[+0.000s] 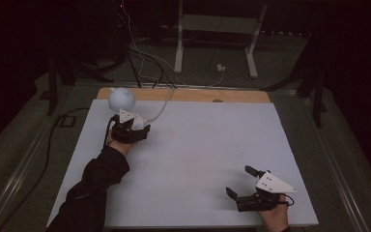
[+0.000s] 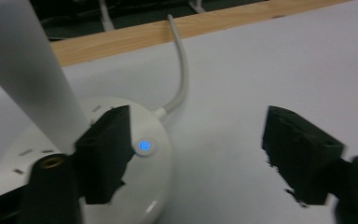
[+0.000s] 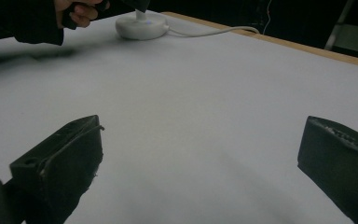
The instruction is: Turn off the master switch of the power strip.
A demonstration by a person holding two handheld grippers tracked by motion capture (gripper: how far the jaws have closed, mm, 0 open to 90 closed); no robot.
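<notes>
Left gripper view: white desk lamp base (image 2: 121,154) sits at the far left corner of the white table (image 2: 242,84), blue power light (image 2: 144,146) glowing on its top, white stem (image 2: 23,65) rising at a tilt, white cord (image 2: 182,70) running off past the wooden edge (image 2: 168,32). Left gripper (image 2: 196,149) jaws spread wide, one jaw over the base just beside the blue light (contact unclear). High view: round lamp head (image 1: 121,98) above left gripper (image 1: 134,129), dark sleeve (image 1: 96,183) behind it. Right gripper (image 1: 241,181) well apart at the near right, jaws spread, nothing between them, over bare table.
</notes>
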